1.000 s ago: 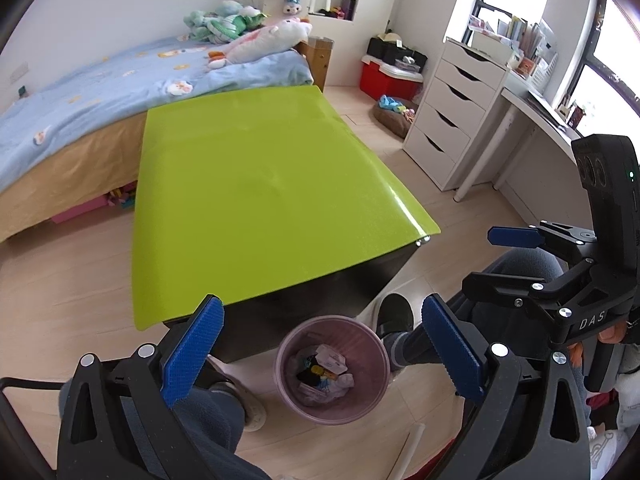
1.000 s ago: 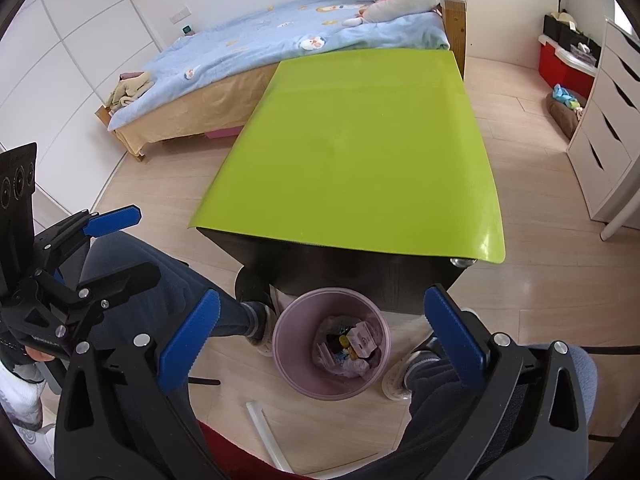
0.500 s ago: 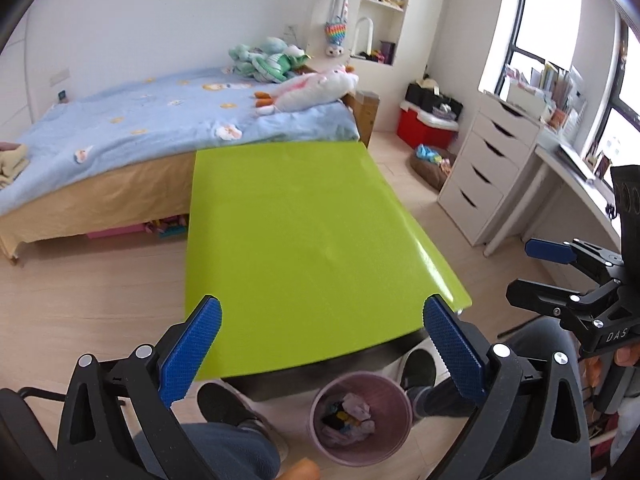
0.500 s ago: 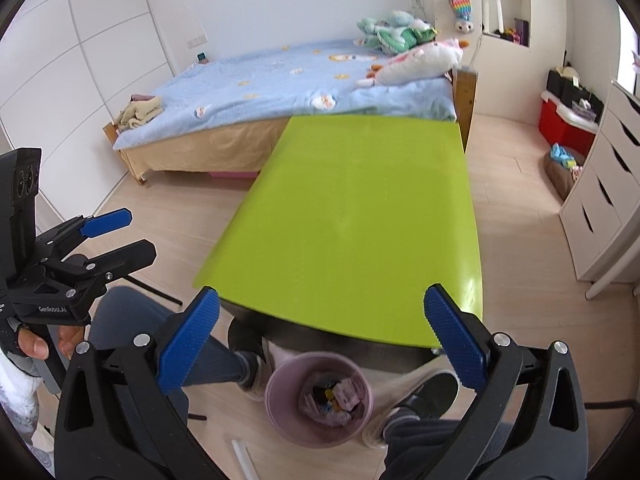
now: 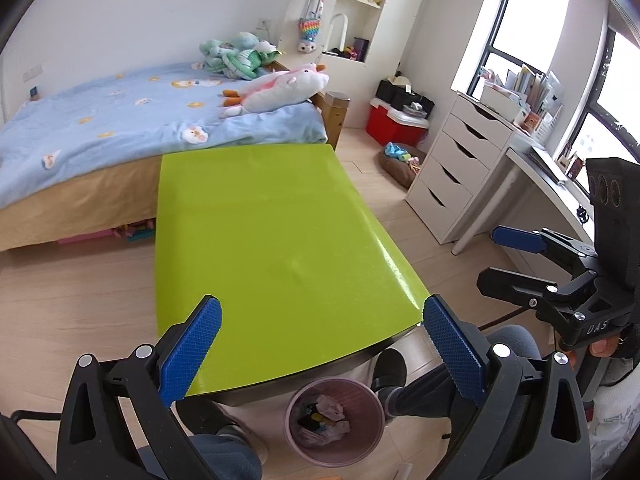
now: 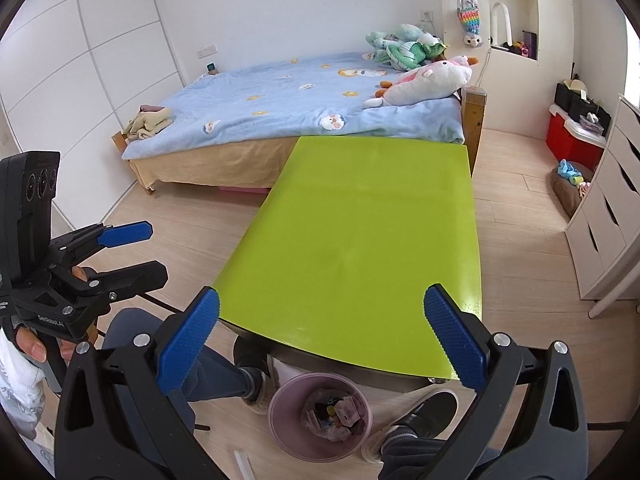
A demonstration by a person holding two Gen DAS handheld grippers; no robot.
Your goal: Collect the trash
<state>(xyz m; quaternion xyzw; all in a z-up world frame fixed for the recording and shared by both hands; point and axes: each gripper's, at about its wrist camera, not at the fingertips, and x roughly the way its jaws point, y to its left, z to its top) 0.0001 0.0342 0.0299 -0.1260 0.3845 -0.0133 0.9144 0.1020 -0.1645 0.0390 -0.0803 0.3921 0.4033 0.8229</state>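
— What is hidden at the desk's (image 5: 280,240) near edge?
— The pink bin's (image 5: 370,446) far rim is partly covered by it.
— And inside?
— The trash (image 6: 334,414) is too small to be identified; the white tube (image 6: 244,465) is cut off by the bottom edge.

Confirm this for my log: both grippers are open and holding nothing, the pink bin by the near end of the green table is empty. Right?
Not quite. The pink bin is not empty: the left wrist view shows wrappers and scraps inside it. The rest holds: left gripper and right gripper are open, holding nothing, and the bin stands by the green table.
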